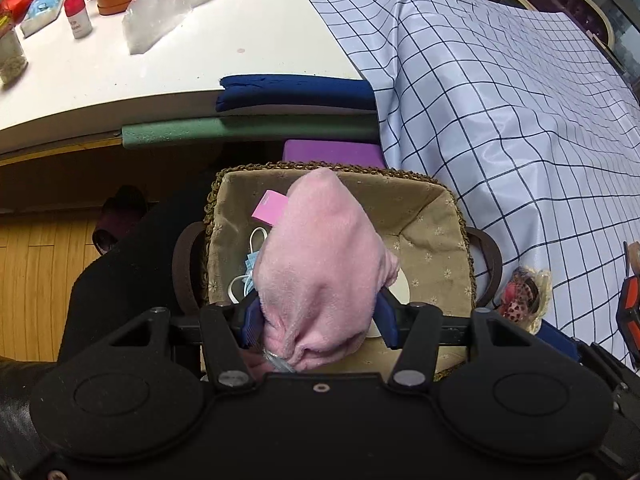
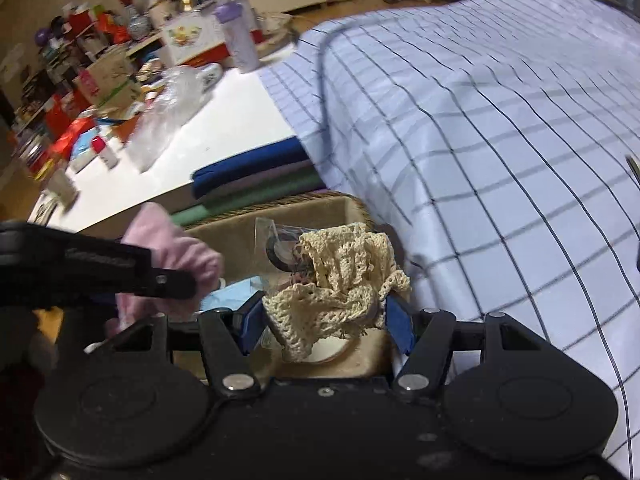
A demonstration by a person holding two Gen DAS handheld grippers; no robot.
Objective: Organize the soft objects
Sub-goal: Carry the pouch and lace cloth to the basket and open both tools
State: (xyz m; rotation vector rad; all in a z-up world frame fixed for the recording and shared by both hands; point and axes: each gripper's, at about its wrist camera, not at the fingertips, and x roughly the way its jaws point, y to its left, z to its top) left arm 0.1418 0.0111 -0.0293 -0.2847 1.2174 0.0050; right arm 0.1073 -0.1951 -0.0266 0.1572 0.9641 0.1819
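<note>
The checked tablecloth (image 1: 500, 128) looks bare of soft things, so the sorting seems nearly done, with two bundles not yet dropped into the lined wicker basket (image 1: 436, 216) below the desk's near edge. Over it, the left gripper (image 1: 316, 316) clamps a pink fleece cloth (image 1: 320, 264), and the right gripper (image 2: 326, 320) clamps a cream crochet piece (image 2: 344, 280). Only the left view shows the white cord (image 1: 256, 240) already inside; only the right shows both grippers together.
</note>
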